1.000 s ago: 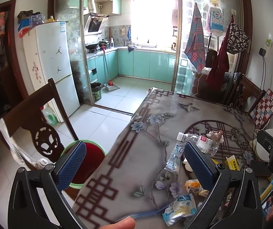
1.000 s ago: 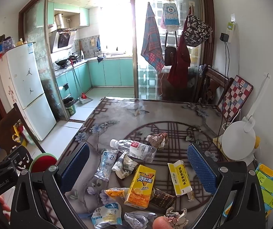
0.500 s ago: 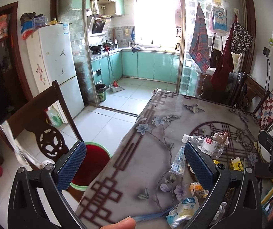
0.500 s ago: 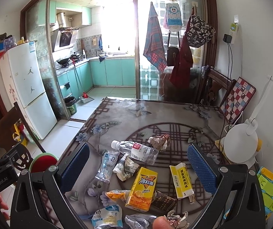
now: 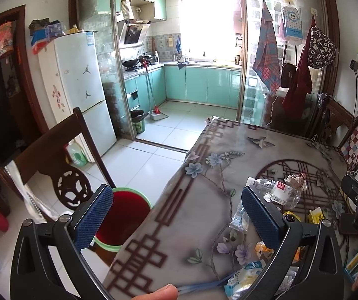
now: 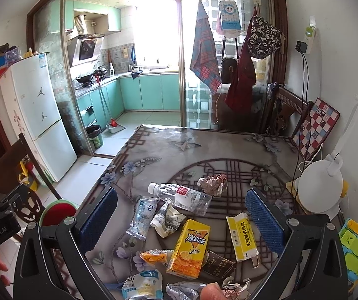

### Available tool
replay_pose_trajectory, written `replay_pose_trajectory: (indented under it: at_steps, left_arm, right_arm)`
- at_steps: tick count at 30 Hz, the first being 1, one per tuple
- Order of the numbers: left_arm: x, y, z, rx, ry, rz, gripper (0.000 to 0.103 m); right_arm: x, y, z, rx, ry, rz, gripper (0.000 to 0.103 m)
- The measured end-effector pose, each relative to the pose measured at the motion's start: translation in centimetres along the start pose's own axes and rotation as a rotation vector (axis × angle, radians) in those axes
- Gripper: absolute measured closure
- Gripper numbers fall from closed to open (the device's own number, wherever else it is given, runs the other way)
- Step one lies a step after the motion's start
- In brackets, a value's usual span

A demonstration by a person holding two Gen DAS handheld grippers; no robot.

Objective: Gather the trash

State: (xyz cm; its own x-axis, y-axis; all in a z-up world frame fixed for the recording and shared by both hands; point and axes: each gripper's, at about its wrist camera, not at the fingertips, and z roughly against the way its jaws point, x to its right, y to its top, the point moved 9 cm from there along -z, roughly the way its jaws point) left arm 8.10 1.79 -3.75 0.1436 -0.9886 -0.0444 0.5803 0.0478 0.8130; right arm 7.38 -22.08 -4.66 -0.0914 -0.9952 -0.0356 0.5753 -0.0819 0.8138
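Observation:
Trash lies on the patterned table (image 6: 229,150): a clear plastic bottle (image 6: 181,196), a crumpled paper wad (image 6: 212,183), a yellow tea carton (image 6: 190,248), a yellow-white box (image 6: 241,240), a clear wrapper (image 6: 141,215) and a white-blue pouch (image 6: 141,285). My right gripper (image 6: 181,222) is open and empty above the pile. My left gripper (image 5: 176,217) is open and empty over the table's left edge. A red bin with a green rim (image 5: 124,217) stands on the floor below; it also shows in the right wrist view (image 6: 58,212). The bottle (image 5: 279,192) shows right of the left gripper.
A dark wooden chair (image 5: 53,165) stands left of the table by the bin. A white kettle-like appliance (image 6: 319,187), a checkered cushion (image 6: 314,125) and green-yellow blocks (image 6: 354,250) sit at the table's right side. A fridge (image 5: 78,92) stands beyond.
Both views have drifted slightly: the trash sits a little further right in the left wrist view. Both grippers stay open and empty.

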Motion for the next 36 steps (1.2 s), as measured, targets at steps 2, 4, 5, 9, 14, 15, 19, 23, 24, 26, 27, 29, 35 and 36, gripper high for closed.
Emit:
replay_pose_trajectory:
  at_steps: [2, 4, 5, 9, 14, 15, 19, 23, 24, 26, 27, 29, 35, 36]
  left_arm:
    - [0.0, 0.0, -0.1, -0.001, 0.001, 0.000, 0.000]
    - [0.0, 0.1, -0.1, -0.001, 0.004, -0.003, 0.000]
    - [0.0, 0.1, -0.1, -0.001, 0.006, -0.004, 0.000]
    - [-0.1, 0.1, -0.1, 0.000, 0.008, -0.001, 0.000]
    - [-0.2, 0.2, 0.0, 0.003, 0.009, -0.003, 0.000]
    - [-0.2, 0.2, 0.0, 0.004, 0.009, -0.003, 0.000]
    - [-0.3, 0.2, 0.0, 0.008, 0.011, -0.003, 0.000]
    - [-0.4, 0.0, 0.0, 0.006, 0.015, -0.007, 0.000]
    - [-0.5, -0.1, 0.0, 0.004, 0.015, -0.007, 0.000]
    - [-0.5, -0.2, 0.0, 0.002, 0.014, -0.007, 0.000]
    - [-0.5, -0.2, -0.1, 0.002, 0.013, -0.007, 0.000]
    - [-0.3, -0.3, -0.1, 0.002, 0.003, -0.011, 0.000]
    - [0.0, -0.2, -0.4, -0.011, -0.109, 0.023, 0.000]
    - [0.2, -0.4, -0.6, -0.017, -0.147, 0.034, 0.000]
  right_arm:
    - [0.2, 0.0, 0.1, 0.004, -0.004, 0.000, 0.000]
    - [0.2, 0.0, 0.3, 0.009, -0.005, -0.004, 0.000]
    - [0.3, 0.0, 0.3, 0.011, -0.006, -0.007, 0.000]
    - [0.6, 0.1, 0.4, 0.010, -0.011, -0.012, 0.000]
    - [0.7, 0.0, 0.3, 0.003, -0.011, -0.011, 0.000]
    - [0.7, 0.0, 0.4, 0.004, -0.011, -0.011, 0.000]
    - [0.7, 0.0, 0.4, 0.004, -0.010, -0.012, 0.000]
    - [0.5, -0.2, 0.3, -0.001, -0.009, -0.008, 0.000]
    - [0.4, -0.4, 0.3, -0.004, -0.008, -0.005, 0.000]
    - [0.2, -0.7, 0.3, -0.008, 0.001, -0.008, 0.000]
    - [0.1, -0.8, 0.4, -0.008, 0.017, -0.013, 0.000]
    - [-0.2, -1.1, 0.6, -0.005, 0.080, -0.016, 0.000]
    - [-2.1, -5.1, 0.5, -0.127, 0.325, 0.077, 0.000]
    - [-2.3, -6.8, 0.4, -0.178, 0.392, 0.095, 0.000]
